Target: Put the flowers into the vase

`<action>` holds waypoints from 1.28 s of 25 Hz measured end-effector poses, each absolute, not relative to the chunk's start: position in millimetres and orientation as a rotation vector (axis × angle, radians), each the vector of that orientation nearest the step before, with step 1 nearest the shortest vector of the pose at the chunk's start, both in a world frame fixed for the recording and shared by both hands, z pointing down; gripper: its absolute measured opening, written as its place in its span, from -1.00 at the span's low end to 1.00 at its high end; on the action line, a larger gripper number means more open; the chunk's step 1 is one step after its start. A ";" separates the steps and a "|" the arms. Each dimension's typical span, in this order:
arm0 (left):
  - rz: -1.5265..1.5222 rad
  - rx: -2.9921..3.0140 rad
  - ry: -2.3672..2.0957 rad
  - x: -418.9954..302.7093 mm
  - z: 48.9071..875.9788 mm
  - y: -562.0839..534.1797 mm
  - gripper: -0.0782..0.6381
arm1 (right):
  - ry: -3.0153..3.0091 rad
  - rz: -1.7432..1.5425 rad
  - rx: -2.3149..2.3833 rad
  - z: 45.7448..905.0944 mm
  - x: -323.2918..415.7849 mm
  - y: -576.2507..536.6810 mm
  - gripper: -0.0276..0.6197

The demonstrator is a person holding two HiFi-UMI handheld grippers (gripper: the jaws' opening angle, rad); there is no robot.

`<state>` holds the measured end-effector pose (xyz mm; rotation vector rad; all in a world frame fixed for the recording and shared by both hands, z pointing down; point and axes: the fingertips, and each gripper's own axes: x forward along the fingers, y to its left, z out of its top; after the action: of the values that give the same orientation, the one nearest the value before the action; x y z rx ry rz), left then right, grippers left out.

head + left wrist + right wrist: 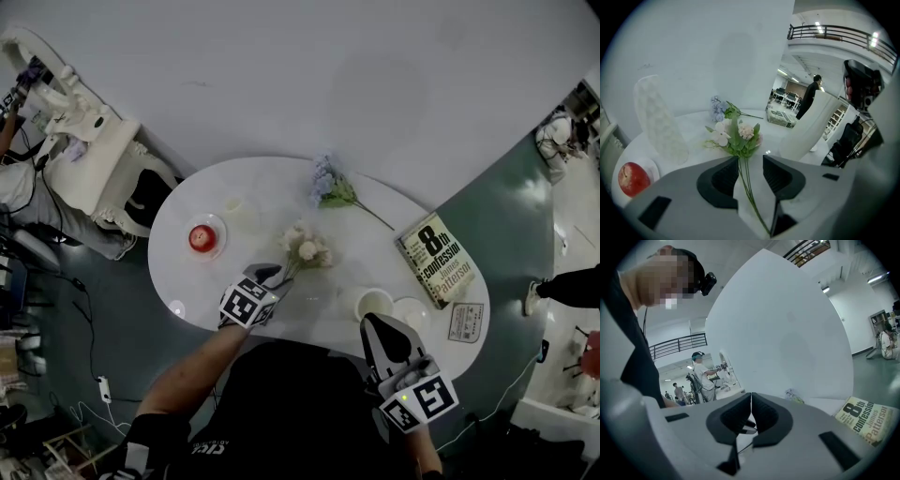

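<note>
at the far left a white ornate chair (94, 159) is standing beside the white oval table (272, 183). on the table's left side a red apple (199, 237) is sitting on a small plate (219, 234), and just right of it a clear textured vessel (234, 208) is standing upright. the left gripper (272, 278) is reaching down over the near edge of the table, tilted toward the surface. in the left gripper view its jaws are standing apart, released, with the thin green stems of the cream flowers (306, 249) running between the two pads without being pinched. the cream flowers are lying on the tabletop near the middle, their heads pointing away from the person. farther off, a blue flower bunch (328, 185) is lying on the table with its long stem trailing to the right. right of the middle, near the near edge, a white vase (373, 303) is standing upright, well apart from both bunches and holding no flowers. the right gripper (380, 328) is hovering just near of the vase, its jaws clenched together on nothing. at the right end a book (438, 260) is lying flat, with a small card (466, 322) beside it.
</note>
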<state>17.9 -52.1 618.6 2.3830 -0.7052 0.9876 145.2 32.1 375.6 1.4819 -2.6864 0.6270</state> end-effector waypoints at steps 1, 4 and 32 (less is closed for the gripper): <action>0.994 2.377 -0.704 17.3 621.0 -52.0 -0.35 | -2.685 0.629 1.486 375.8 145.6 32.3 -0.84; 1.020 2.359 -0.694 16.8 629.3 -52.3 -0.33 | -2.681 0.631 1.495 375.9 146.8 33.0 -0.84; 1.143 2.274 -0.699 22.2 671.2 -66.8 -0.08 | -2.656 0.642 1.505 380.3 147.6 33.6 -0.84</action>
<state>22.2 -66.8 671.2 2.2741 -0.6991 1.1426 147.6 33.6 380.3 1.5054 -2.6556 0.6424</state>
